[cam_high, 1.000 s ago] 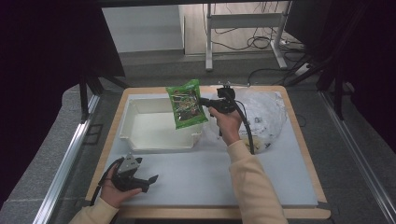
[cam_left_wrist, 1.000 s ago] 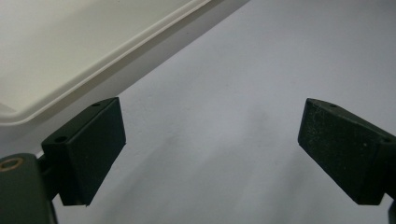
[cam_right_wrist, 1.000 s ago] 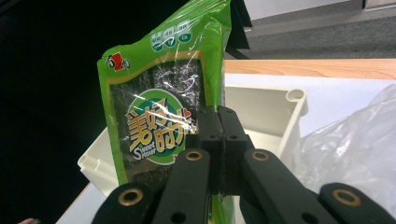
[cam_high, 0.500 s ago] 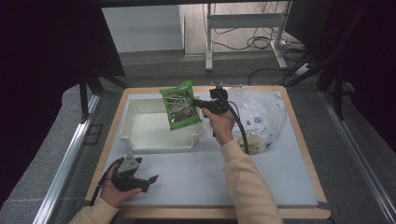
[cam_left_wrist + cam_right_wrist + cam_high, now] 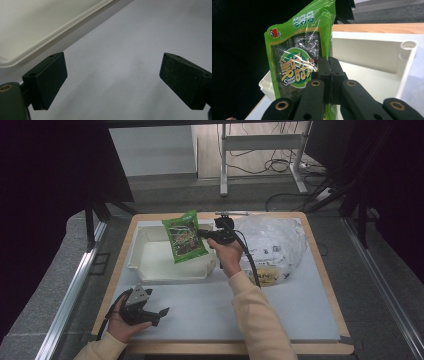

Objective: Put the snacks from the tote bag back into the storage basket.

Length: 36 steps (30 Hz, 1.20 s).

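Two grippers at work in the high view. Right gripper [image 5: 204,234] raised over the white tray [image 5: 150,265], clamped on the edge of a green snack packet [image 5: 184,236] that hangs above the tray's right part. Jaw tips themselves hard to make out there against the packet. Left gripper [image 5: 156,312] low at the near left of the table, jaws spread, nothing between them. Right of the tray, a crumpled clear plastic bag [image 5: 277,240] with something yellow inside, too veiled to identify. Pale grey mat [image 5: 300,305] over a wooden-edged table [image 5: 320,255]; grey floor beyond, a metal desk frame [image 5: 260,142] and loose cables [image 5: 280,165] at the back, both sides of the room lost in dark.

From the left gripper view: wide-open black jaws above bare grey mat [image 5: 120,62], a corner of the tray rim [image 5: 50,32] at upper left, cut off by the edge.

From the right gripper view: jaws pressed together on the packet [image 5: 297,65], its lower end hidden behind the linkage. Label partly lost to glare on the film. Tray wall [image 5: 372,52] behind, a strip of wooden table edge [image 5: 382,27] above, blackness at left.
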{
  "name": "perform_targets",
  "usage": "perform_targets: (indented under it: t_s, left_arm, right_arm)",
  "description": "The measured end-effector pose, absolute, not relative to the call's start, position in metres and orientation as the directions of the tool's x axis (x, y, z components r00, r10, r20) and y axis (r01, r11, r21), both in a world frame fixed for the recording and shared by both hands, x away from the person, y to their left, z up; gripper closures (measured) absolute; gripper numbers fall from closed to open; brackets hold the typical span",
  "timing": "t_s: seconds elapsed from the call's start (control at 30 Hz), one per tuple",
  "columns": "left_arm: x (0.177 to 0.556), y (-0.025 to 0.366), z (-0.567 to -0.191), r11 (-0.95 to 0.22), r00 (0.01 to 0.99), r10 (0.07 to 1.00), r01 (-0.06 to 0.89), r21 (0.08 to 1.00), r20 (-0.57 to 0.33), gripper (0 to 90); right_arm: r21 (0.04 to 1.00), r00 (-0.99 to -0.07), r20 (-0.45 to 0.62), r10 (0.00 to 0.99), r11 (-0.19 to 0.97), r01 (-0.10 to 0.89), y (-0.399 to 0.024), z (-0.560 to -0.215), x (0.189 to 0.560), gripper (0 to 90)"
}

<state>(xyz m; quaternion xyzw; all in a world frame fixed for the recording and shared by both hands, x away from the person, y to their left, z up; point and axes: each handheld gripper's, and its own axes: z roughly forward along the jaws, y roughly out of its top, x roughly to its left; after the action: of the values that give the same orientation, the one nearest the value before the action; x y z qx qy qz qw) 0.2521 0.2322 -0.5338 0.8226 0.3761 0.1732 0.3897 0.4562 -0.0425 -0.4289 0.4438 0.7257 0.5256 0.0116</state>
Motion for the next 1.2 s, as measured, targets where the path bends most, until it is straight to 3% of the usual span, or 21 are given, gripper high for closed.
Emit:
perform_targets:
  t_s: [1.2]
  left_arm:
    - [0.252, 0.233, -0.533, -0.407, 0.663, 0.748, 0.485, 0.774, -0.023, 7.7]
  right_arm:
    - [0.754, -0.617, 0.450, 0.645, 0.095, 0.649, 0.021, -0.441, 0.460, 90.0]
